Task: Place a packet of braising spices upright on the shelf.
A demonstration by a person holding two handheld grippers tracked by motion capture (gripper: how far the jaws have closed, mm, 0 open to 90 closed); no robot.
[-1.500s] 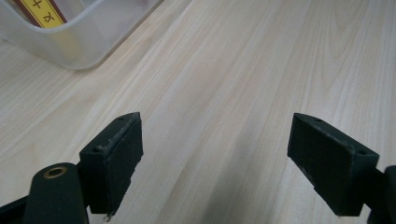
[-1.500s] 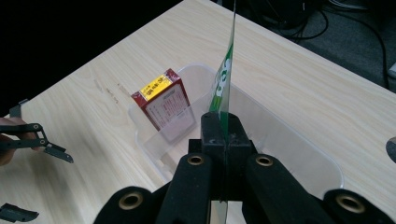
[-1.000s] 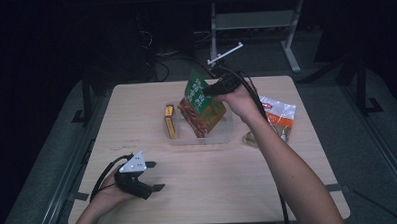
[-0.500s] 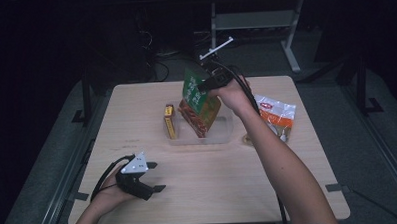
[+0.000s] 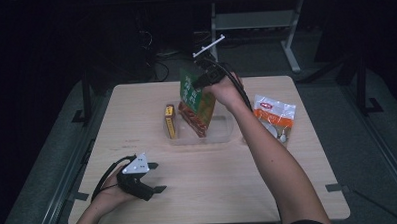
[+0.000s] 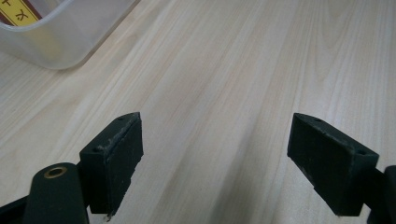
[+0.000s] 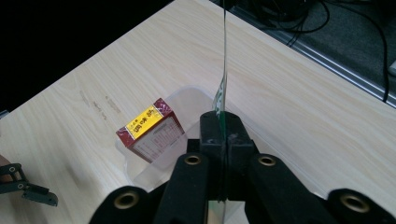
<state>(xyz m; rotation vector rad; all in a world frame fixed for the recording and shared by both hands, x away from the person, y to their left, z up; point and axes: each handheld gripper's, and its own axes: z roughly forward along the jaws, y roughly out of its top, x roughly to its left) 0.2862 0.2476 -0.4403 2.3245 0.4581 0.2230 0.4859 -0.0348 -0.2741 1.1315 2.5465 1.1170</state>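
My right gripper [image 5: 199, 82] is shut on the top edge of a green and red snack bag [image 5: 196, 99]. The bag hangs upright, its lower end in a clear plastic container [image 5: 222, 133] at the table's middle. In the right gripper view the bag's thin edge [image 7: 223, 70] rises from between the pressed pads of the right gripper [image 7: 223, 135]. A maroon and yellow box [image 5: 170, 122] stands against the container's left side. My left gripper [image 5: 158, 177] rests on the table at the front left, open. Bare wood lies between the jaws of the left gripper [image 6: 217, 158].
A white and orange packet [image 5: 274, 114] lies right of the container, near my right forearm. The container's corner [image 6: 56, 42] shows at the upper left of the left gripper view. Beyond the table's far edge are cables and a metal stand.
My right hand has carried the bag a little to the left and it now hangs more upright over the container. The left gripper has not moved.
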